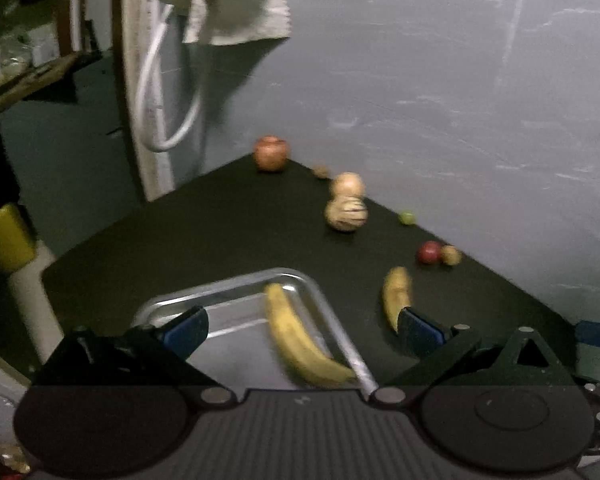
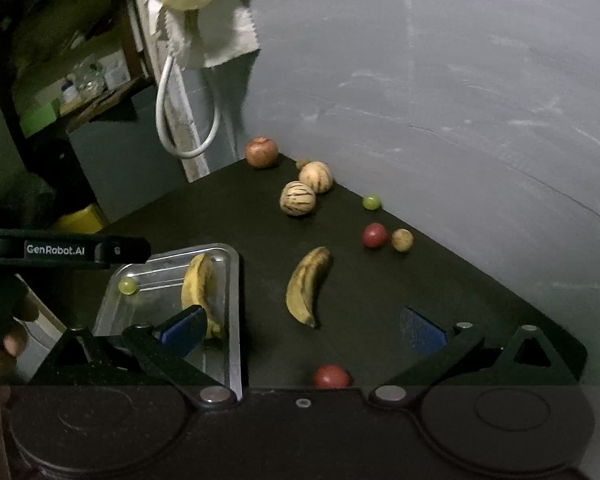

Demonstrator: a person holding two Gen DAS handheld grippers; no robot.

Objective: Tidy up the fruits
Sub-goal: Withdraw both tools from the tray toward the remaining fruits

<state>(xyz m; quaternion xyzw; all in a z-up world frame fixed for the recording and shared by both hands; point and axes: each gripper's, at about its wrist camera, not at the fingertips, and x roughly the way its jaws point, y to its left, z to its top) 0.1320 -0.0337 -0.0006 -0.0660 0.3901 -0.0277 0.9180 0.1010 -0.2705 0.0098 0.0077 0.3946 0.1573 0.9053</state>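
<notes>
A metal tray (image 1: 332, 320) (image 2: 233, 280) sits on the dark table and holds a yellow banana (image 1: 296, 340) (image 2: 198, 284) and a green grape (image 2: 127, 285). My left gripper (image 1: 300, 330) is open above the tray, with the banana between its fingers. My right gripper (image 2: 302, 332) is open and empty, low over the table. A second, browner banana (image 2: 306, 284) (image 1: 396, 296) lies right of the tray. A red fruit (image 2: 331, 376) lies close under the right gripper.
Along the wall edge lie an apple (image 2: 262, 152), two striped pale fruits (image 2: 298, 198), a green grape (image 2: 371, 201), a red fruit (image 2: 375, 235) and a tan round fruit (image 2: 402, 239). A grey wall (image 2: 460, 100) borders the table. A white cable loop (image 2: 188, 120) hangs behind.
</notes>
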